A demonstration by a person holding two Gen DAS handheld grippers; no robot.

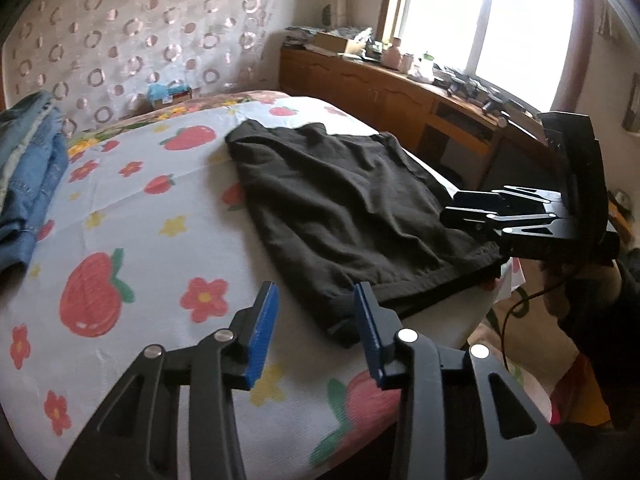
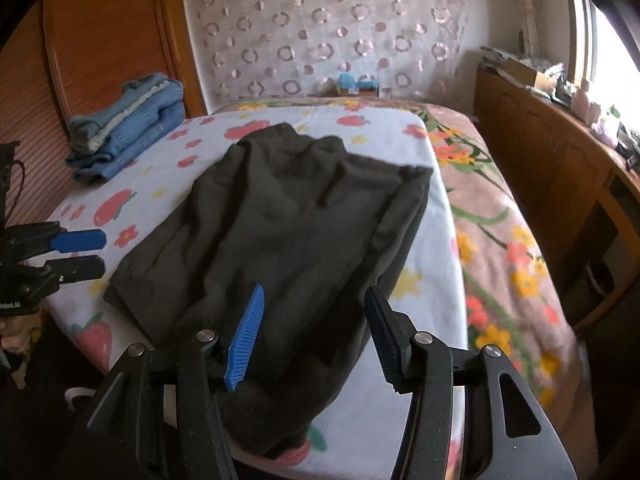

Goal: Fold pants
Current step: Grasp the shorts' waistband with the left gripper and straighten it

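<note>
Your right gripper (image 2: 308, 332) hangs spread and empty over the near edge of the dark pants (image 2: 280, 216). Your left gripper (image 1: 316, 320), also spread and empty, sits beside their near corner. The pants lie folded on the bed (image 1: 120, 208). Judged step: between folds. Next, pinch both near corners and carry them away from you.

This is a bedroom in a home. A bed fills most of the room, spread with a white sheet printed with red strawberries and flowers (image 1: 132, 216) over a brownish floral blanket (image 2: 500, 220). A stack of folded blue denim garments (image 2: 128, 124) lies on it beside a slatted wooden wardrobe door (image 2: 104, 32). A long brown wooden cabinet (image 1: 392, 100), cluttered with bottles and boxes, runs under a bright window (image 1: 488, 24). A pale curtain with a ring pattern (image 2: 328, 28) hangs behind the bed.
</note>
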